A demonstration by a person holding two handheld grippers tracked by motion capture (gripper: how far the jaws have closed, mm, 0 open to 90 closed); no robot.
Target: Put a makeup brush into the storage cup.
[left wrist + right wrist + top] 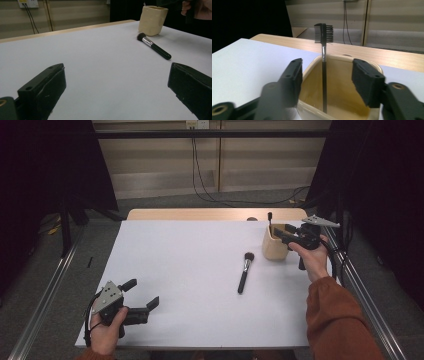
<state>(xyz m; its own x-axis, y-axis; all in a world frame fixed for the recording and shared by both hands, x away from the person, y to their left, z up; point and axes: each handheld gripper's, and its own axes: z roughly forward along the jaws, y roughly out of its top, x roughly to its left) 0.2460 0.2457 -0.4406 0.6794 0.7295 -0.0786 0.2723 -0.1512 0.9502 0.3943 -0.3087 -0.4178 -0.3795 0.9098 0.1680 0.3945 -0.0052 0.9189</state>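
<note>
Right gripper (324,82) jaws parted over beige ceramic cup (274,246) near table's far right corner, thin black comb-brush (323,45) standing inside, released. Left gripper (142,301) wide, empty, near-left edge. Black-handled powder brush (244,272) likely next.

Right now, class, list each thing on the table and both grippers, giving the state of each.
Cup: upright, near the table's far right corner.
Comb brush: standing in the cup, bristles up, released.
Makeup brush: lying flat on the table, untouched.
Right gripper: open over the cup, jaws either side of the comb brush handle.
Left gripper: open, empty.
</note>
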